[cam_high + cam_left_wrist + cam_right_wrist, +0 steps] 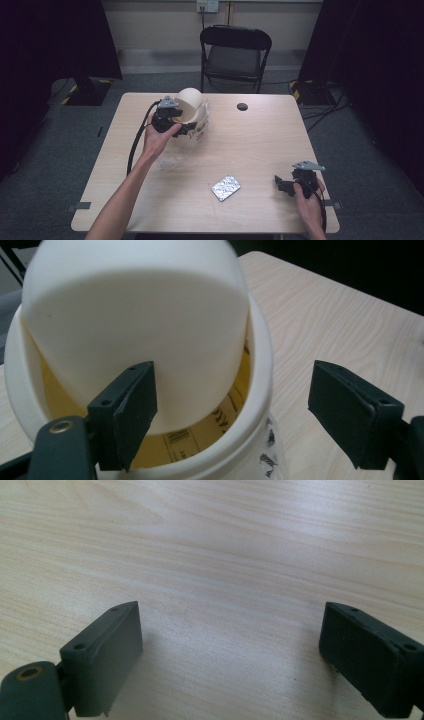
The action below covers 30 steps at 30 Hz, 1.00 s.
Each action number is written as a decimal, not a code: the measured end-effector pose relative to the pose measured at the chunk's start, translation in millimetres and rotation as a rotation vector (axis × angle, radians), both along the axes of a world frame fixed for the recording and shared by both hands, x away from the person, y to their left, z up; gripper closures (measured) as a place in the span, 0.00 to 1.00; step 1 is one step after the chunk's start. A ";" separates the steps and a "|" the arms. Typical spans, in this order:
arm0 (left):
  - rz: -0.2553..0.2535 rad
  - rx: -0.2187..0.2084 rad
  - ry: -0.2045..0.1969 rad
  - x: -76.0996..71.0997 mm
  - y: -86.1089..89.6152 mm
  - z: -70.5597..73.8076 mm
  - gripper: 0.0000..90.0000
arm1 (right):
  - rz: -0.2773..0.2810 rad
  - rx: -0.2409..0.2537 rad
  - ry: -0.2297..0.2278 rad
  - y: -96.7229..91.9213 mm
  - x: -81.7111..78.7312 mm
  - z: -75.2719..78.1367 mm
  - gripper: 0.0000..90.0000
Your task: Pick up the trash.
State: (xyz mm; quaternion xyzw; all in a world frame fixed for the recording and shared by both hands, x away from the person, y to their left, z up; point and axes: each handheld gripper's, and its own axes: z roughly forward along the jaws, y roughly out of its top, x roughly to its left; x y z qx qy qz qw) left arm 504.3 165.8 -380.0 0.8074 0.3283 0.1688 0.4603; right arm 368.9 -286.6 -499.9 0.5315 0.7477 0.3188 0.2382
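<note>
A cream instant-noodle cup (199,119) stands at the table's back left, its lid (190,98) peeled up and standing on end. Seen from the left gripper view, the lid (135,320) rises over the yellow inside of the cup (262,370). My left gripper (186,128) (232,382) is open and straddles the cup's near wall, one jaw inside the mouth and the other outside, with neither pad pressing. My right gripper (281,183) (230,615) hangs open over bare wood at the front right.
A silver foil sachet (225,188) lies in the front middle. Crumpled clear wrap (170,161) sits just in front of the cup. A black round cap (242,106) is set in the tabletop (260,145) at the back. A black chair (235,52) stands behind.
</note>
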 end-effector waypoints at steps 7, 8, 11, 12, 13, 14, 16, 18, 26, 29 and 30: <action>0.005 0.005 0.019 10.3 1.4 -7.8 0.23 | 0.001 0.000 0.000 0.0 0.0 0.0 0.11; 0.006 0.010 0.027 11.7 0.2 -8.0 0.22 | 0.001 0.000 0.000 0.0 0.0 0.0 0.11; 0.004 0.045 0.030 16.0 -5.8 -8.3 0.21 | 0.001 0.000 0.000 0.0 0.0 0.0 0.11; 0.004 0.045 0.030 16.0 -5.8 -8.3 0.21 | 0.001 0.000 0.000 0.0 0.0 0.0 0.11; 0.002 0.039 0.034 18.2 -6.9 -9.2 0.21 | 0.001 0.000 0.000 0.0 0.0 0.0 0.11; 0.002 0.039 0.034 18.2 -6.9 -9.2 0.21 | 0.001 0.000 0.001 0.0 -0.1 0.1 0.11; 0.000 0.048 0.041 19.7 -8.8 -10.1 0.20 | 0.001 0.000 0.000 0.0 0.0 0.0 0.11; -0.004 0.045 0.038 19.5 -10.0 -10.2 0.22 | 0.001 0.000 0.000 0.0 -0.1 0.0 0.11; -0.010 -0.019 0.013 6.9 -4.5 -0.5 0.23 | 0.001 0.000 0.000 0.0 -0.1 0.0 0.11; -0.021 -0.042 0.010 0.3 -3.4 1.0 0.23 | 0.000 0.000 0.001 -0.1 0.0 0.0 0.11; -0.025 -0.040 0.004 -2.0 -2.9 1.5 0.23 | 0.000 0.000 0.001 -0.1 0.0 0.0 0.11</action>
